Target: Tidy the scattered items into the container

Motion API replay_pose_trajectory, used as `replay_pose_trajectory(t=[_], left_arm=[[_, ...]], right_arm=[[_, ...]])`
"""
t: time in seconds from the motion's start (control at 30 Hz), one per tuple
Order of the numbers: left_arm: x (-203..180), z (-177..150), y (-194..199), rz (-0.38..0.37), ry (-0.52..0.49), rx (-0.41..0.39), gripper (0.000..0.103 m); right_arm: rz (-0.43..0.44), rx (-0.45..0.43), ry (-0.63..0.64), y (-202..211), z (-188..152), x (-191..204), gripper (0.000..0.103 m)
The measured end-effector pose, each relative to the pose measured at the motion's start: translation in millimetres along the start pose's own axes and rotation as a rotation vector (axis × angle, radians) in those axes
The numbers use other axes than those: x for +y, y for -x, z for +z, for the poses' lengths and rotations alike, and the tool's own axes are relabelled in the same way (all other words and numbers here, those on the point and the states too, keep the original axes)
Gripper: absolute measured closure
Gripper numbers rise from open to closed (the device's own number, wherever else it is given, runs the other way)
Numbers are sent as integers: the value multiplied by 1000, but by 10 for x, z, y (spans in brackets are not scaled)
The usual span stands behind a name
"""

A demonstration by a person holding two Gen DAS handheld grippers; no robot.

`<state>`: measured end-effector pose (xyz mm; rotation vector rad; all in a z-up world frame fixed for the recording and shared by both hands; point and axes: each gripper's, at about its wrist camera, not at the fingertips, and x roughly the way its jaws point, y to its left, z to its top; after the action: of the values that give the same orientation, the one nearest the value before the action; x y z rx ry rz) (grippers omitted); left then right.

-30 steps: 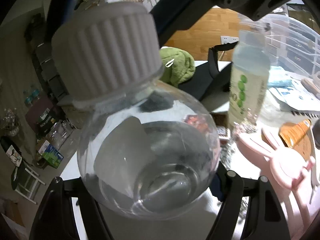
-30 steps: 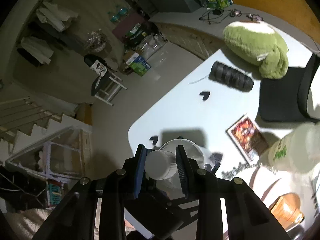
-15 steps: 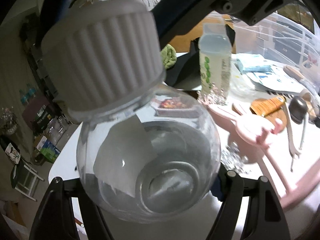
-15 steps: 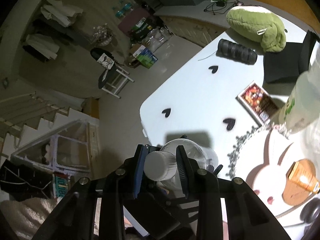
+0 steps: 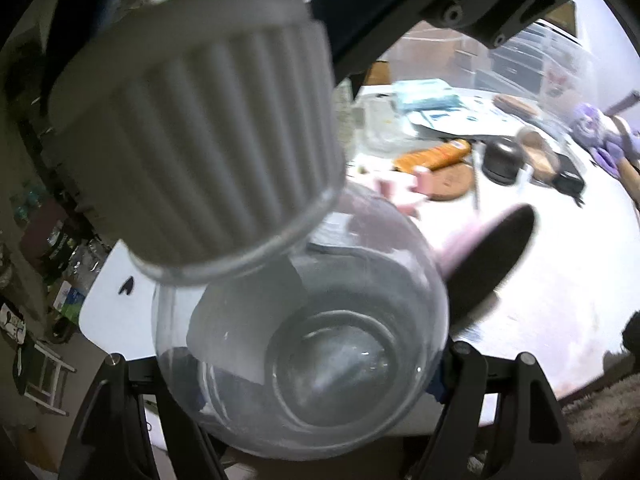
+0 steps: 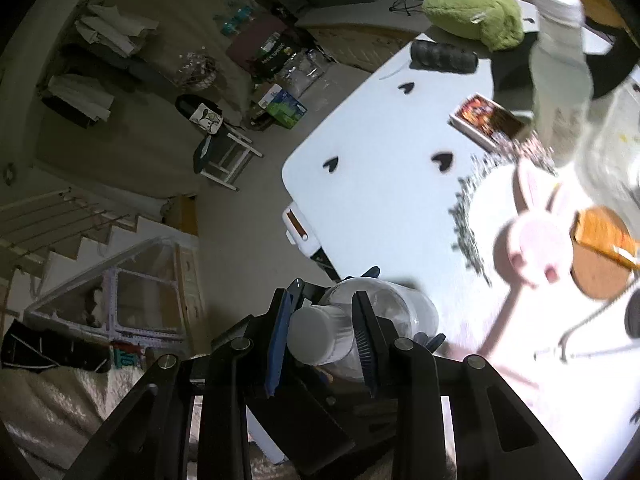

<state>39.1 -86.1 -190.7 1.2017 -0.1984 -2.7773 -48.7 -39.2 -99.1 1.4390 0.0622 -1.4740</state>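
A round clear bottle [image 5: 304,344] with a ribbed white cap [image 5: 192,120] fills the left wrist view. My left gripper [image 5: 304,384] is shut on its body. My right gripper [image 6: 324,332] is shut on the cap [image 6: 320,338], seen from above with the clear body [image 6: 392,308] beyond it. Both hold the bottle above the near edge of the white table [image 6: 380,200]. A clear plastic storage bin [image 5: 532,56] stands at the far side of the table.
On the table lie a pink rabbit-shaped mirror [image 6: 532,240], a cork coaster with an orange packet [image 6: 604,248], a tall bottle with a white cap [image 6: 560,60], a card box [image 6: 488,120], a black roller [image 6: 444,56] and a green plush [image 6: 472,12]. A dark round object [image 5: 502,156] sits nearby.
Both grippers have swung right with the bottle. The tall bottle and green plush left the left wrist view; the bin, coaster and dark object came in.
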Motion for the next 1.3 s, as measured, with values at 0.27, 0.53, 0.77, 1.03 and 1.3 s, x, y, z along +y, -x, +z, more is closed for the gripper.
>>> replay_pose_trajectory(t=[0.27,0.53,0.77,1.03,1.3], left_arm=[[-404,61,67,-72,-43,1,26],[-981,283,68,-185,-134,-28,27],[-1447,536,-3,-253,-237,-80,28],[-1850,818,-87,-301,-367,-141,28],[-2114,973,-155,-386,-398,-116,28]], right_arm=[[-25,-12,-44,229,-384,-163,71],[-84,-86,-156,640,-767,-566,72],[-151,-169,-278,1003,-1049,-971,71],[-261,-238,-419,1375,-1431,-1500,72],[-262,-420,-580,1880,-1964,-1842,72]])
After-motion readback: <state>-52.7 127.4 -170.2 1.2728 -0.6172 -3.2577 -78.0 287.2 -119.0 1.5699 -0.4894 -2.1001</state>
